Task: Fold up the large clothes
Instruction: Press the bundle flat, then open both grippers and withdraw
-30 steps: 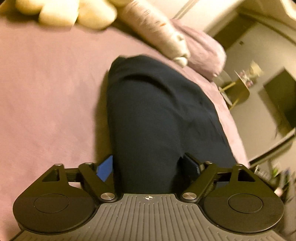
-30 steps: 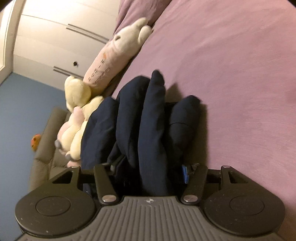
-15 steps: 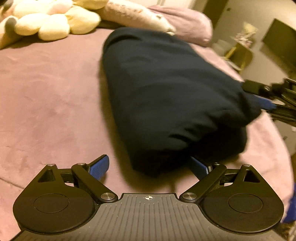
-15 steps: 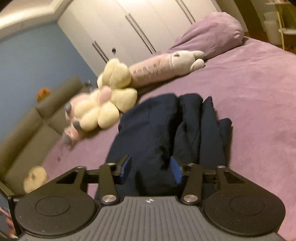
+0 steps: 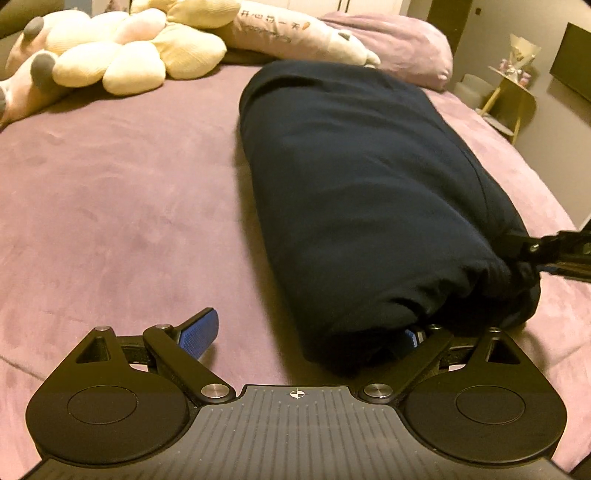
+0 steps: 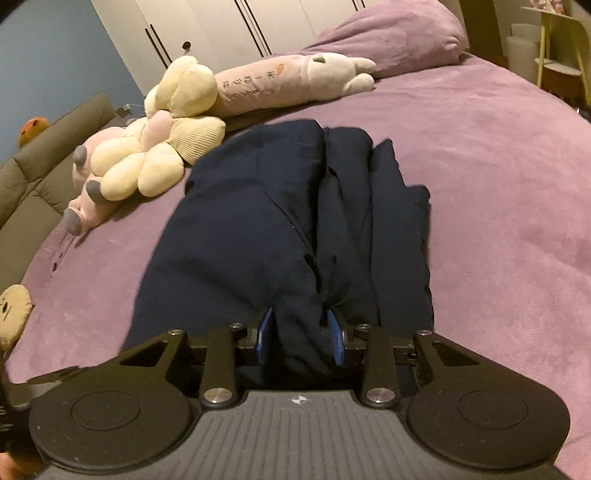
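A folded navy garment (image 5: pixel 369 192) lies as a thick bundle on the purple bed (image 5: pixel 122 206). My left gripper (image 5: pixel 306 334) stands open at the bundle's near end. Its left pad (image 5: pixel 199 330) is free over the bedspread, and its right pad (image 5: pixel 410 338) is half hidden under the cloth's edge. At the bundle's other end, my right gripper (image 6: pixel 300 341) has a bunched fold of the navy garment (image 6: pixel 258 221) between its blue pads, and its jaws are closing on it. In the left wrist view the right gripper (image 5: pixel 526 258) pinches the puckered cloth end.
Plush toys (image 5: pixel 122 55) and a long pink bolster (image 6: pixel 280 83) lie along the head of the bed beside a purple pillow (image 6: pixel 399 33). A grey sofa (image 6: pixel 33 170) stands past the bed's left edge, and a small yellow side table (image 5: pixel 511 96) stands to the right.
The left gripper drew back to the bundle's near end and its jaws spread a little. The right gripper rolled upright, and its jaws narrowed onto a fold of cloth.
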A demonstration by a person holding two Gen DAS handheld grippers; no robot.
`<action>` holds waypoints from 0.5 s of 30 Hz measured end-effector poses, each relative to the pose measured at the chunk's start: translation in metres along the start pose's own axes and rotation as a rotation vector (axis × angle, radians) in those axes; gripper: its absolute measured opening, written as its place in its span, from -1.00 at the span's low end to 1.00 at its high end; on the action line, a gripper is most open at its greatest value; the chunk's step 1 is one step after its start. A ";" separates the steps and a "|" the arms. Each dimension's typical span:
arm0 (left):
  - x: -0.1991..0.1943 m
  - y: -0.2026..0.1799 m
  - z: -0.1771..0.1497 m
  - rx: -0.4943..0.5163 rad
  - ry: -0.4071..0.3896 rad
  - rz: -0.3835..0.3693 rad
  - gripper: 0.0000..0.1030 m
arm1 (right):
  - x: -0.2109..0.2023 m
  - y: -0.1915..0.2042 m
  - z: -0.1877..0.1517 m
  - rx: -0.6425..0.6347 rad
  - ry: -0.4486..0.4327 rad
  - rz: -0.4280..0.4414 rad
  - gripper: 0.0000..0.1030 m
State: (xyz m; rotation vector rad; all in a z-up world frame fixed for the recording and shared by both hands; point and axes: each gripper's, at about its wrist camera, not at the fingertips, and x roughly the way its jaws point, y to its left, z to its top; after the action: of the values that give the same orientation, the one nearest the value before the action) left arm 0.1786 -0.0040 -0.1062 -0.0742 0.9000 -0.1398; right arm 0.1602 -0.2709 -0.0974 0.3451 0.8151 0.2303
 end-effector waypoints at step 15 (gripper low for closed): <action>-0.052 -0.003 0.006 0.003 -0.087 0.032 0.88 | -0.020 0.013 -0.017 -0.057 -0.037 -0.101 -0.38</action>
State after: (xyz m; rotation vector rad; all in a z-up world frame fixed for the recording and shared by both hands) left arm 0.1515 0.0010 -0.0617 -0.0624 0.8136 -0.1076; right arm 0.1331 -0.2617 -0.0898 0.2532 0.7859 0.1525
